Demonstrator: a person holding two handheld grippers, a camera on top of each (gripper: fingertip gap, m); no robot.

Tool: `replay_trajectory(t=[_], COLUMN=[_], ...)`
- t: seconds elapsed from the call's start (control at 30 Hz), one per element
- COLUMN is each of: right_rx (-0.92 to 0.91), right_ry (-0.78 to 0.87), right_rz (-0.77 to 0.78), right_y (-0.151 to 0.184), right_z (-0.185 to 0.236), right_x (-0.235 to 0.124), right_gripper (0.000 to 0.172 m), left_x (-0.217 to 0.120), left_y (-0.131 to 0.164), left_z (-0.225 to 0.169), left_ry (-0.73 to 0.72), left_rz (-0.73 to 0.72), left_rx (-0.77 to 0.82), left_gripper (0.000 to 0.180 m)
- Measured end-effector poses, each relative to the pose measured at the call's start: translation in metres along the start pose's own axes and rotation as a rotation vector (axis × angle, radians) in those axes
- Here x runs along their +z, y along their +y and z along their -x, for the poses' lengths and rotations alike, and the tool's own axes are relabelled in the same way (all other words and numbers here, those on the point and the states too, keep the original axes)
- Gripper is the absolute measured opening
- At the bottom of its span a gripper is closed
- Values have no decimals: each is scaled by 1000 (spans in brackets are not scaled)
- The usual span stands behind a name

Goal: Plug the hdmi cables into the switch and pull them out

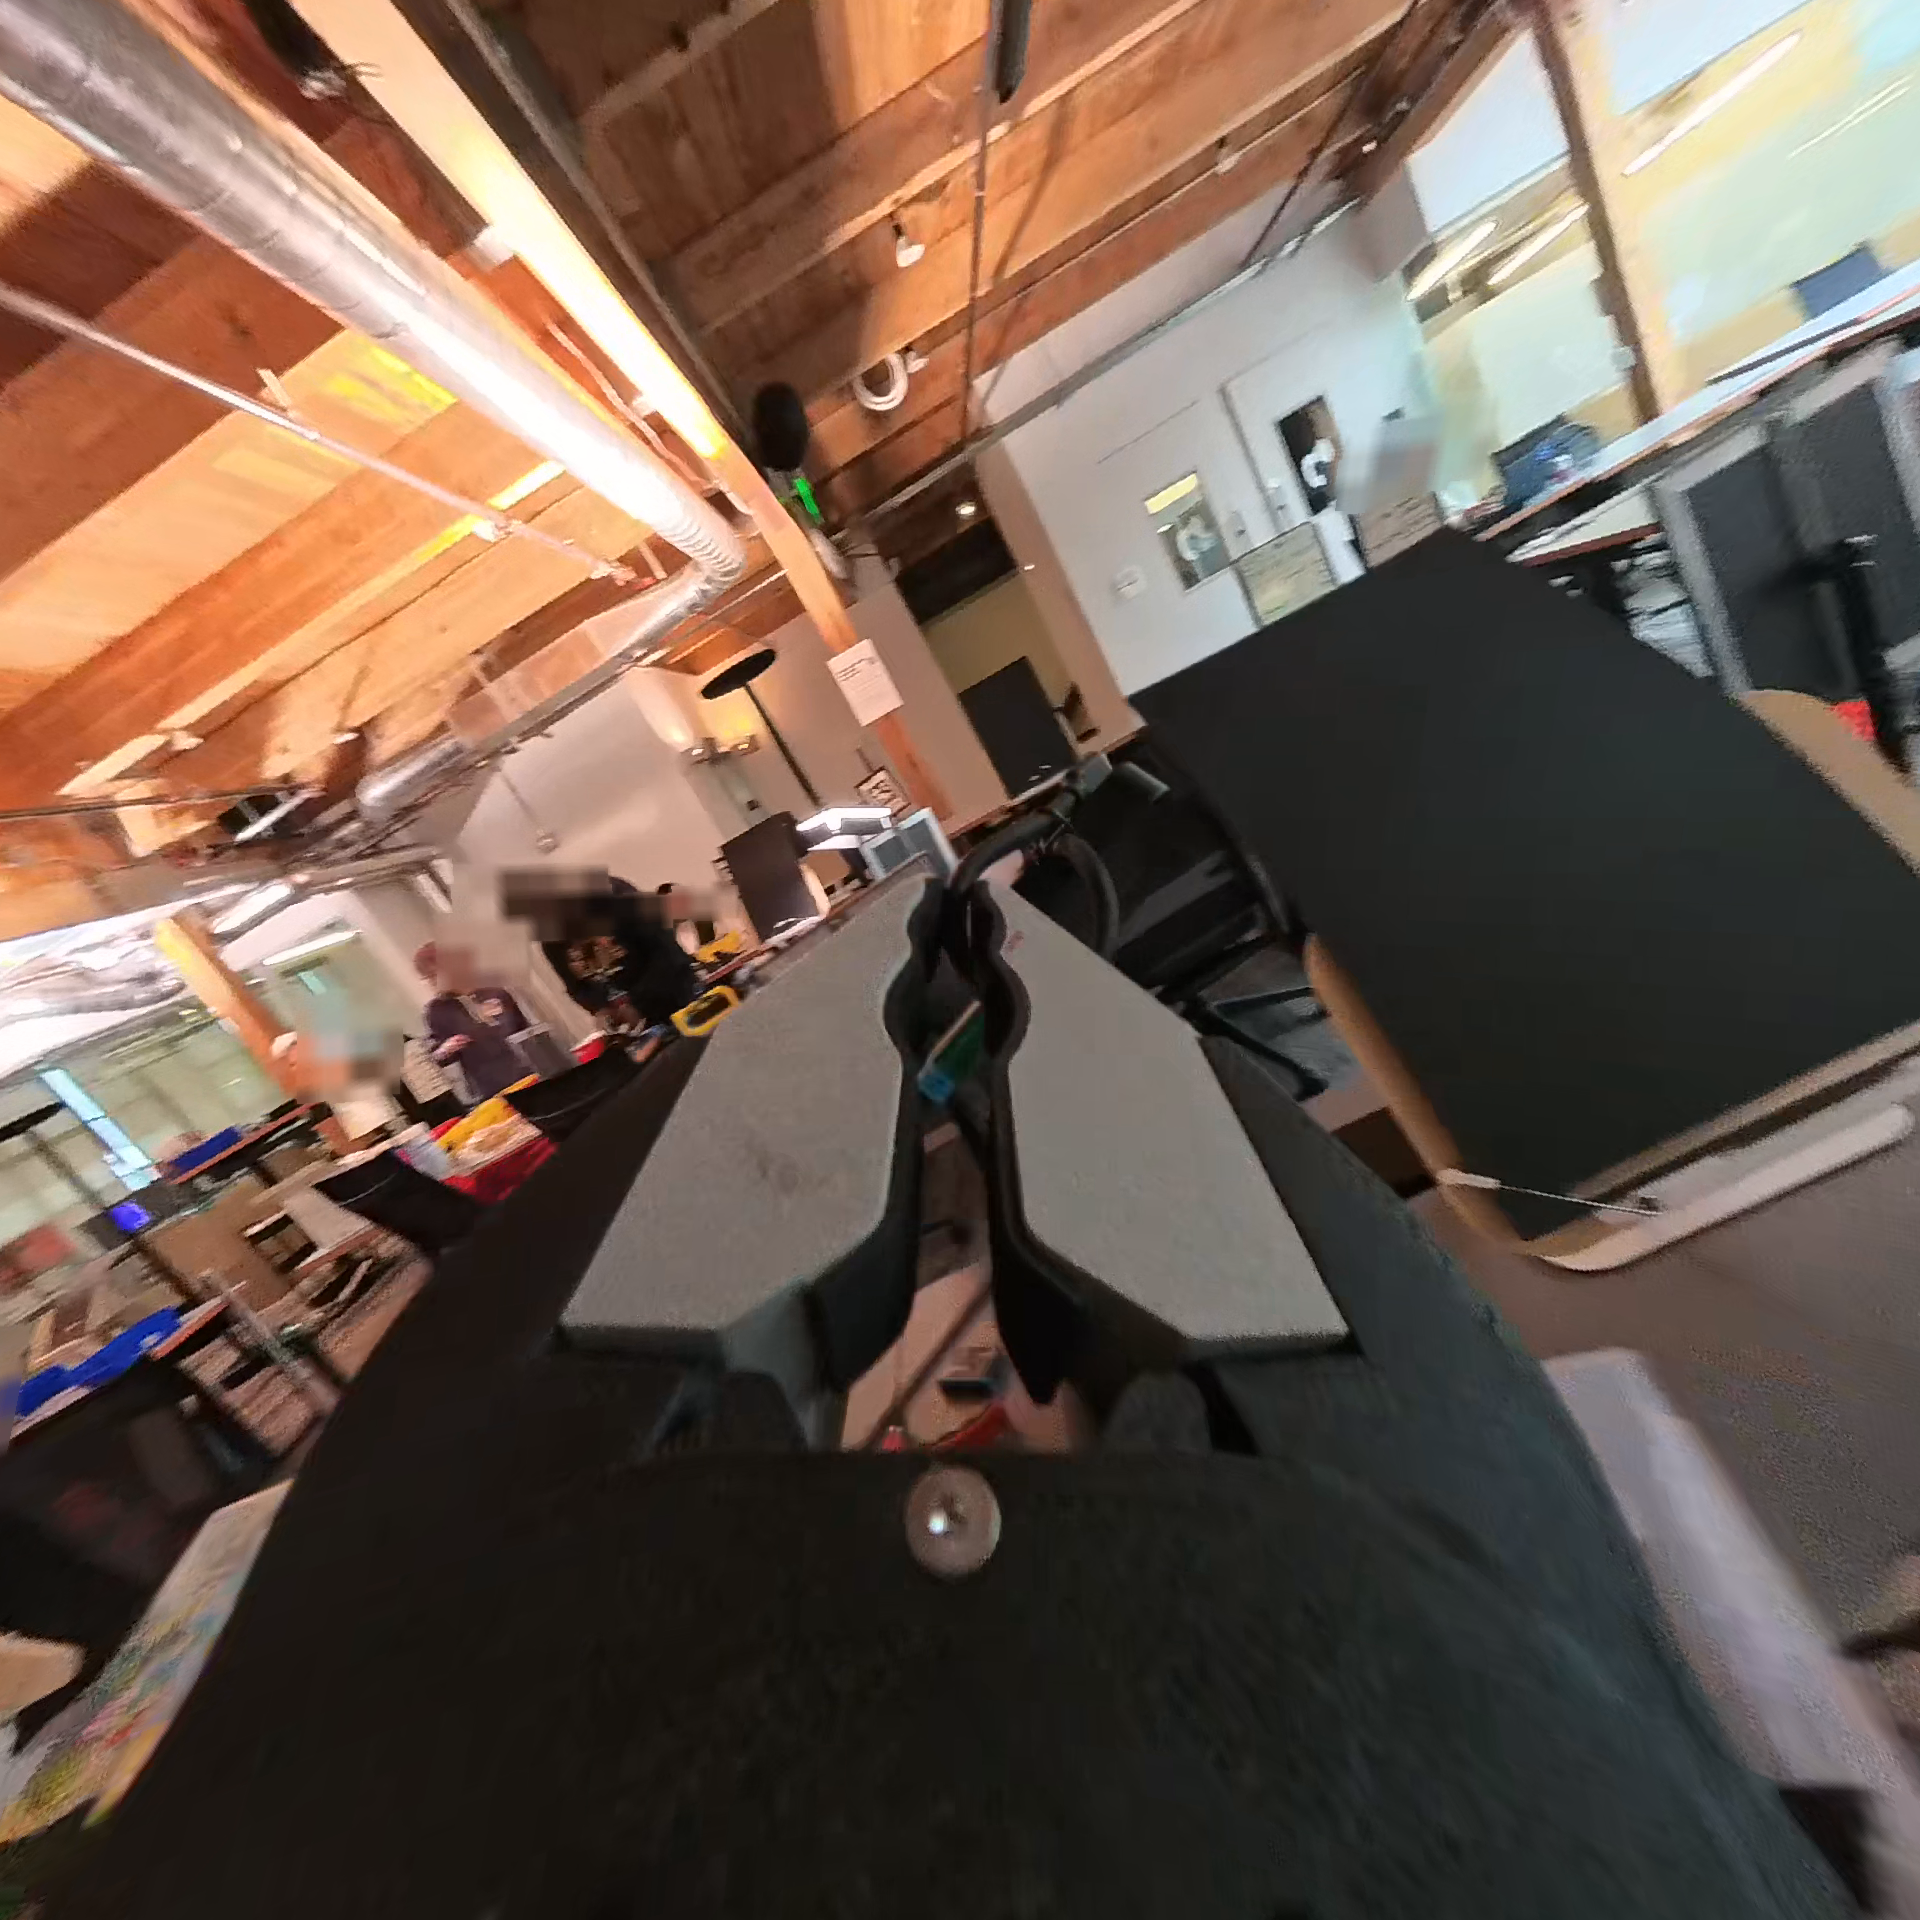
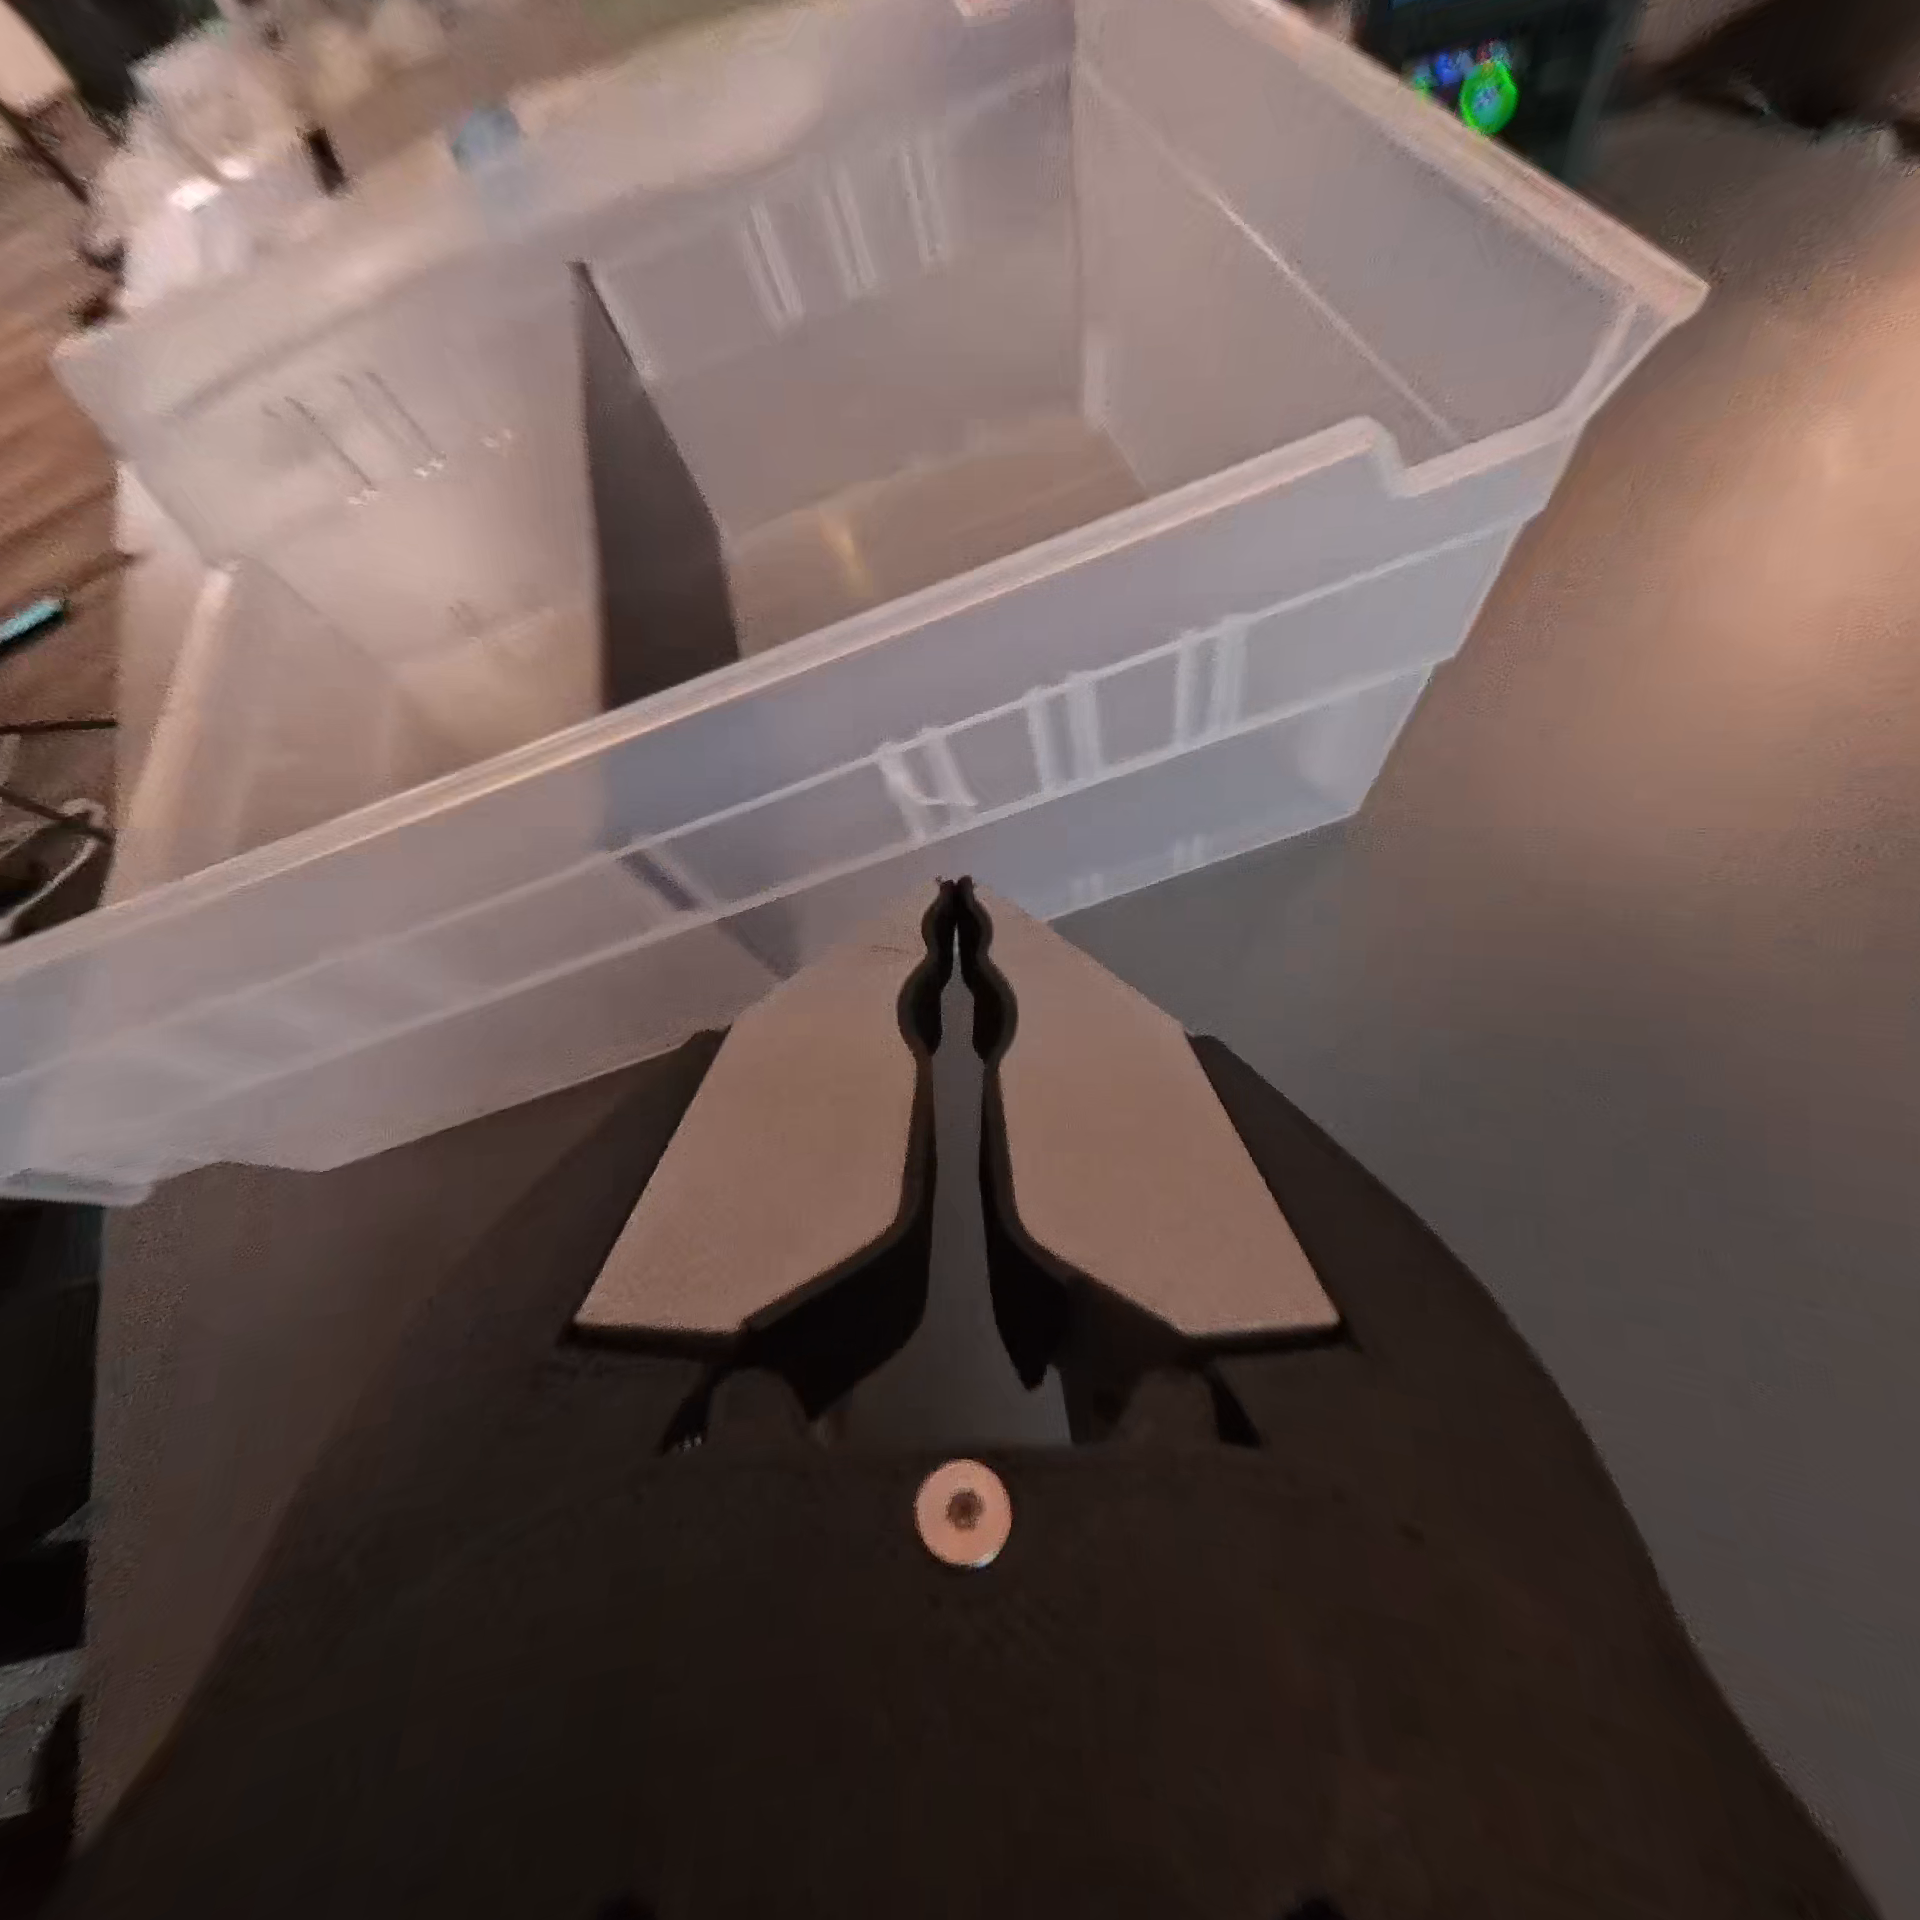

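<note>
My left claw (image 1: 961,914) is clenched on a black cable (image 1: 1003,860): the cable rises out from between the fingertips, curves off to the right and is lost against the dark things behind it. Deeper in the same claw, between the two fingers, sits something small, green and blue (image 1: 951,1055); I cannot tell what it is, nor whether the fingers press on it. This claw points upward, toward the wooden ceiling (image 1: 312,520) and across a busy room where people (image 1: 488,1023) stand at tables far off. I cannot make out the switch in either view.

My right claw (image 2: 956,904) is clenched with nothing in it: the two black pads (image 2: 925,982) meet at the tips, and only the grey tabletop (image 2: 1558,1143) shows through the slit lower down. It hangs just in front of the near wall of a clear plastic bin (image 2: 1039,665), close to it; I cannot tell if it touches.

I count one bin, split by one dark divider (image 2: 644,520) into two compartments. The right one shows only its bare bottom; the left one is too blurred to judge.

I count one cable, held in my left claw
</note>
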State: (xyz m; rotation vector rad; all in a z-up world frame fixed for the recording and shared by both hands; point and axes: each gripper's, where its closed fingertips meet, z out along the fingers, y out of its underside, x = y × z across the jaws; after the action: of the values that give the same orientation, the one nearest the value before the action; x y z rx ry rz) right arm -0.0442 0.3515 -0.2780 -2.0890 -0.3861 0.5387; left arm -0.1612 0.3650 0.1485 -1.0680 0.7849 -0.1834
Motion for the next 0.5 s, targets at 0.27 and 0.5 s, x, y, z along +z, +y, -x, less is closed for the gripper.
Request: replay_trajectory(t=[0.27,0.5], right_rx=[-146,70], right_ry=[-214,-791], right_rz=[7,-128], right_y=[11,25], right_z=[11,30], right_x=[-65,-195], right_gripper=[23,34], left_x=[-39,-47], left_y=[-14,-32], left_z=[-157,-269], left_ry=[577,788], left_rz=[-220,-327], left_rx=[174,340], left_gripper=[3,3])
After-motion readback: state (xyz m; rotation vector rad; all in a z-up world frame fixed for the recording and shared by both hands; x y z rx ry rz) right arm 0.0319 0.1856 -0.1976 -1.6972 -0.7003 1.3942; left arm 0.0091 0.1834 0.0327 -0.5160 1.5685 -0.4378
